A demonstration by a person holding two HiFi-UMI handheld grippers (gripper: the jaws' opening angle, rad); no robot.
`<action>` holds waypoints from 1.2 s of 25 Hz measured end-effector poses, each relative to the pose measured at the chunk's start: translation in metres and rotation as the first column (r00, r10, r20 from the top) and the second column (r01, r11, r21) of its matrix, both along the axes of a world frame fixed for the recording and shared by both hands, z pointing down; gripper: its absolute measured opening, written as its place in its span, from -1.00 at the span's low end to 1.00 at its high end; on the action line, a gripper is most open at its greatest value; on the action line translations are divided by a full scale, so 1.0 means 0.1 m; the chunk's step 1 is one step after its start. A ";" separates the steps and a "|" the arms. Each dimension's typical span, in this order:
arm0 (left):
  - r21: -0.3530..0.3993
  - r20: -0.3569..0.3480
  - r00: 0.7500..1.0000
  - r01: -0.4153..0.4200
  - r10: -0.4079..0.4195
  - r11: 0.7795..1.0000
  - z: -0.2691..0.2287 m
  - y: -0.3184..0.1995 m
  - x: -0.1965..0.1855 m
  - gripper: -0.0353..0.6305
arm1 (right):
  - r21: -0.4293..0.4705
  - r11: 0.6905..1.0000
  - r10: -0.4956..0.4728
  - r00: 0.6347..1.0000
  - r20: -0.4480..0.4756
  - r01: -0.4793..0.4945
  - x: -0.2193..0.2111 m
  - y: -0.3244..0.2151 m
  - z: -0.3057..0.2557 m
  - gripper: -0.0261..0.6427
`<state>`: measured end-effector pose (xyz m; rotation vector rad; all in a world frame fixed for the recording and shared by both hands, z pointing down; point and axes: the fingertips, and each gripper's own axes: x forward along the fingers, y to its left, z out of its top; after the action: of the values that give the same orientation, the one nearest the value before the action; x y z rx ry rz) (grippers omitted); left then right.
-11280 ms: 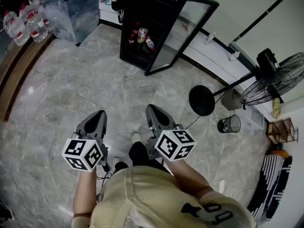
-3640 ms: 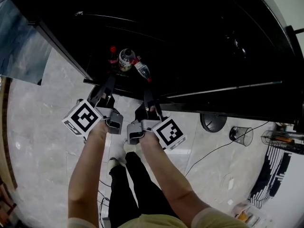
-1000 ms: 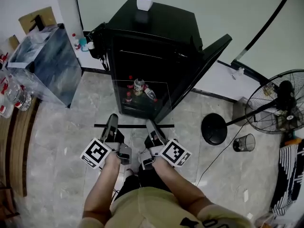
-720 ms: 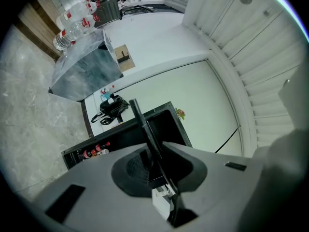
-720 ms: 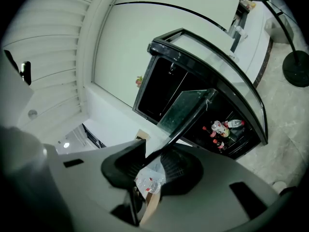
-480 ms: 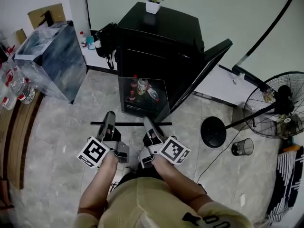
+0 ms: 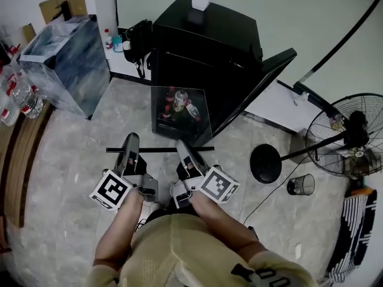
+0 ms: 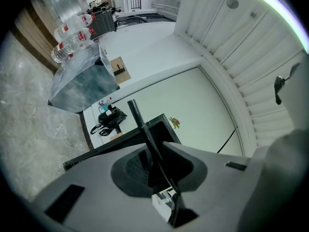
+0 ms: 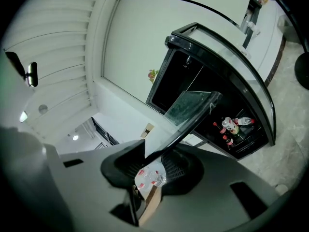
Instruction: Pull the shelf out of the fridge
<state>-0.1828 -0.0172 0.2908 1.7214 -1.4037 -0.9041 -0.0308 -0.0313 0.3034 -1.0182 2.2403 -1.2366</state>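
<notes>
- Glass shelf (image 7: 157, 150): apparently withdrawn from the fridge (image 7: 206, 34), carried level at 12 o'clock of both grippers.
- Left gripper (image 7: 130, 141): clamped on the shelf's front rail toward 9 o'clock, sharing the load.
- Right gripper (image 7: 181, 147): jaws have just been opening, yet pinch the rail toward 3 o'clock for balance.

Shelf (image 7: 179, 130) clear glass — fridge (image 7: 209, 34) glossy black — floor (image 7: 66, 160) polished stone.

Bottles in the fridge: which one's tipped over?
The rightmost bottle, on the side of the open door: it lies slanted, while the others beside it stand upright.
</notes>
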 end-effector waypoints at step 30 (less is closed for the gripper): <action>-0.021 0.001 0.994 0.112 -0.112 0.994 0.07 0.25 -0.24 -0.70 | -0.021 0.993 -0.117 0.993 -0.016 0.116 -0.27 0.07 0.02 -0.58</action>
<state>-0.2067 0.0075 0.2981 1.6412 -1.5167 -0.9462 -0.0576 -0.0246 0.3054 -0.9198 2.3341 -1.3054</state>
